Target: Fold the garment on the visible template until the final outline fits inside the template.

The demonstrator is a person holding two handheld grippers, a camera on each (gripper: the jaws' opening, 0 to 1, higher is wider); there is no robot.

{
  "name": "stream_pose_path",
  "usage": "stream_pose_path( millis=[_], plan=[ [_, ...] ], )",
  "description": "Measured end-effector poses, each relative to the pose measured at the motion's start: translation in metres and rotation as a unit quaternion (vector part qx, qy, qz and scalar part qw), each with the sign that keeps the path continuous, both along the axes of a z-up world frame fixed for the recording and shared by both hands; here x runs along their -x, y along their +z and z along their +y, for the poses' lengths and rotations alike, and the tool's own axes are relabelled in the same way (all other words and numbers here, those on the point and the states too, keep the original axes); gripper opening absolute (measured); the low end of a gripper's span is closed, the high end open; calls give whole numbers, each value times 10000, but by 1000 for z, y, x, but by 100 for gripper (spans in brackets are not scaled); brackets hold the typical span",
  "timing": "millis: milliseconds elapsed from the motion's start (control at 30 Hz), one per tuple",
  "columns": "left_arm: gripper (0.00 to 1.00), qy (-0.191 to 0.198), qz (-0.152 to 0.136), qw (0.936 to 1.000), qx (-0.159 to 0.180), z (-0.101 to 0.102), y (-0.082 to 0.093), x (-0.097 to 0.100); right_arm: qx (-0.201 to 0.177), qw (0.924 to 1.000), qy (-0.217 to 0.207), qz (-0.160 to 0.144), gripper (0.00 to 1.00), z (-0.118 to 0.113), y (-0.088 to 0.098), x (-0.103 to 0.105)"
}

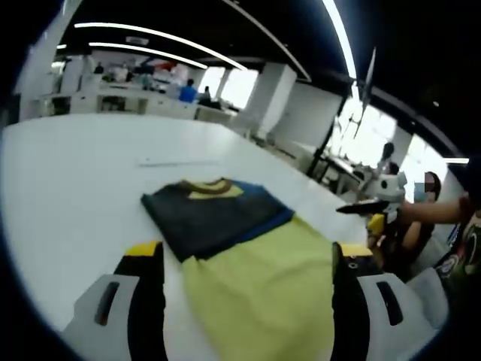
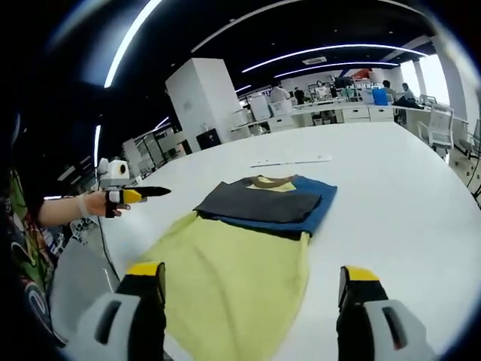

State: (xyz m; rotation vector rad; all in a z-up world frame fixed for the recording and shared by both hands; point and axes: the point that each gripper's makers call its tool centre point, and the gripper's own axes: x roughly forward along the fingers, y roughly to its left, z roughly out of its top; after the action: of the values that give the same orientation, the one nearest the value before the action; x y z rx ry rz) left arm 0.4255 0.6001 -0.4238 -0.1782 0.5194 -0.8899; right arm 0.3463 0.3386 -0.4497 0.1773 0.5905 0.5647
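A T-shirt lies flat on the white table [image 1: 68,195]. Its yellow lower part [image 1: 255,293] points toward me, and the dark grey and blue upper part [image 1: 210,214] is folded over near the collar. My left gripper [image 1: 248,252] hovers open above the yellow hem, touching nothing. In the right gripper view, the same yellow cloth [image 2: 233,278] and folded dark panel [image 2: 263,201] lie ahead. My right gripper [image 2: 253,271] stands open over the hem. The left gripper [image 2: 146,194] shows at the left in a hand, and the right gripper [image 1: 361,206] shows at the right.
A thin pale strip [image 2: 293,160] lies on the table beyond the collar. A white pillar [image 2: 207,101] and desks with people [image 2: 338,94] stand behind. A seated person [image 1: 421,218] is past the table's right edge.
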Motion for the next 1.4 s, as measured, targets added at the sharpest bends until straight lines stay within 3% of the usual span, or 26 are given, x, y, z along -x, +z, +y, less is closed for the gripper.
stream_pose_path(
  millis=[267, 533, 733, 900, 1000, 1133, 1400],
  plan=[
    [88, 85, 164, 9998, -55, 18, -10, 22, 44, 10000, -4, 36, 95, 1, -2, 7],
    [83, 276, 373, 9989, -57, 33, -22, 40, 38, 10000, -57, 53, 93, 0, -3, 12],
    [77, 192, 502, 9984, -187, 37, -30, 53, 80, 9999, -62, 65, 93, -2, -3, 20],
    [69, 104, 796, 9964, -260, 45, -41, 67, 298, 9994, 23, 178, 91, -8, -11, 34],
    [69, -2, 861, 9950, -501, 50, -50, 77, 252, 9994, -52, 241, 90, -12, -15, 42],
    [68, -63, 937, 9941, -550, 52, -55, 85, 316, 9987, -101, 377, 88, -18, -23, 56],
    [61, -181, 1136, 9911, -673, 57, -64, 98, 347, 9975, -154, 599, 75, -23, -32, 74]
  ],
)
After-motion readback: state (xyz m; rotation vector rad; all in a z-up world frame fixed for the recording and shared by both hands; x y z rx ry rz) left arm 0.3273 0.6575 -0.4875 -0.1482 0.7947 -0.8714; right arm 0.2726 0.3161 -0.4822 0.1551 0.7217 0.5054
